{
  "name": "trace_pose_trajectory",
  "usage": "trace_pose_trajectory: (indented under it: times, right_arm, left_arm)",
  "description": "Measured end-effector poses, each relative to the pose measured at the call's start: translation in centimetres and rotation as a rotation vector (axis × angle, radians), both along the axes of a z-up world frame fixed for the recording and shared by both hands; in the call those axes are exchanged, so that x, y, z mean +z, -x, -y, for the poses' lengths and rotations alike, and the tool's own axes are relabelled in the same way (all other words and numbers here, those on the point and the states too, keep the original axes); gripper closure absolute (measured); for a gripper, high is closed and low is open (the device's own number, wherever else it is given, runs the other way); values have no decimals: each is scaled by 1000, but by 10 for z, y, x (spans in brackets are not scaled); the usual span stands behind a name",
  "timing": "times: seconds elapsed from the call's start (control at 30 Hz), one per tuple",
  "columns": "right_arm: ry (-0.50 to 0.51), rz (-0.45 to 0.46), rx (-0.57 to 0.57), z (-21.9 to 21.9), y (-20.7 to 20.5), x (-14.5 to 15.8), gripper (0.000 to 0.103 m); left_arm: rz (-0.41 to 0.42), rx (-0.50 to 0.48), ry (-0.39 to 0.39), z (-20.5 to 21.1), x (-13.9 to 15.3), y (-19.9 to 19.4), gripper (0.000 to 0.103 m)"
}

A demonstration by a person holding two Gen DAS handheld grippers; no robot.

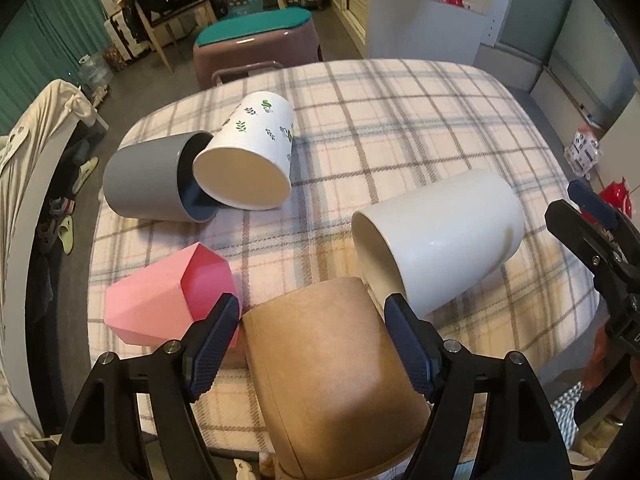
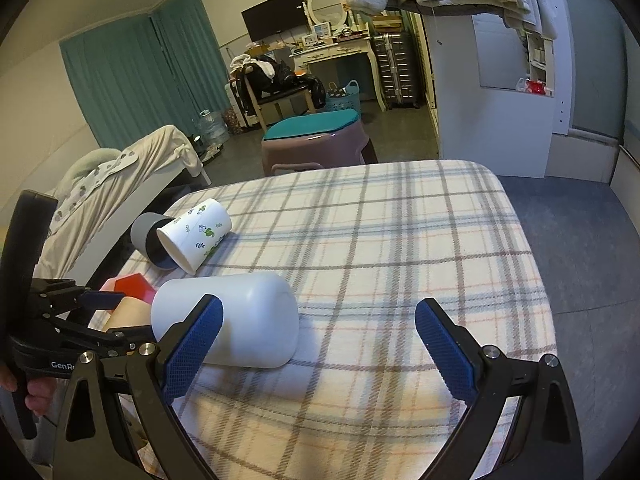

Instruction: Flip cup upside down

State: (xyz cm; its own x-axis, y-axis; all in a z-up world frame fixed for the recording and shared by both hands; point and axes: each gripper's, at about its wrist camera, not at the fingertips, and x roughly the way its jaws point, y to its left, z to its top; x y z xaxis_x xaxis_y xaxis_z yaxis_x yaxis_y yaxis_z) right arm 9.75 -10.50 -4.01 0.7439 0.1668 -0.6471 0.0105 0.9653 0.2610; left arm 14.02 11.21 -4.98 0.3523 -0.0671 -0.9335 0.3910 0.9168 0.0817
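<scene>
**Brown cup between my left pads, right side spread over plaid**

My left hand-held gripper (image 1: 314, 344) has the brown paper cup (image 1: 332, 376) between its two blue pads (image 1: 212, 348); both pads lie against the cup's sides, and the cup points away from me, its far end near the mouth of the white cup. I cannot tell which end of the brown cup is the open one. My right hand-held gripper (image 2: 320, 344) is spread wide with nothing between its fingers, hovering over the plaid cloth (image 2: 380, 240) that covers the desk.

Just beyond the left pads, the pink faceted cup (image 1: 160, 304) lies on its side to the left, its mouth turned to the right. To the right lies the white cup (image 1: 444, 236), also on its side, mouth toward me; from the right wrist camera its rounded base sits just ahead of my right gripper's left finger.

Farther back on the left, the grey cup (image 1: 144, 180) lies on its side with the leaf-printed paper cup (image 1: 252, 148) resting against its open mouth, the two touching.

Past the desk's far edge stands a mauve stool with a teal cushion (image 2: 316, 136), and behind it a cluttered dresser (image 2: 336, 52) against the wall
</scene>
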Motion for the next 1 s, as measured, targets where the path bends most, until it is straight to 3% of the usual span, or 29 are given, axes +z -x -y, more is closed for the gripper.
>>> trace_pose_trajectory:
  times: [0.5, 0.67, 0.83, 0.9, 1.0]
  right_arm:
    - [-36, 19, -1, 7, 7, 0, 6]
    - [-43, 34, -21, 16, 12, 4, 6]
    - [-56, 34, -38, 21, 14, 3, 6]
    - [-62, 33, -36, 21, 15, 1, 6]
    - [-62, 34, -31, 21, 17, 2, 6]
  left_arm:
    - [-196, -21, -38, -3, -3, -1, 25]
    - [-236, -46, -77, 1, -6, 0, 24]
    - [-340, -44, -147, 2, -25, -2, 19]
    - [-340, -68, -184, 6, -31, 0, 19]
    - [-343, -47, -167, 4, -34, -2, 21]
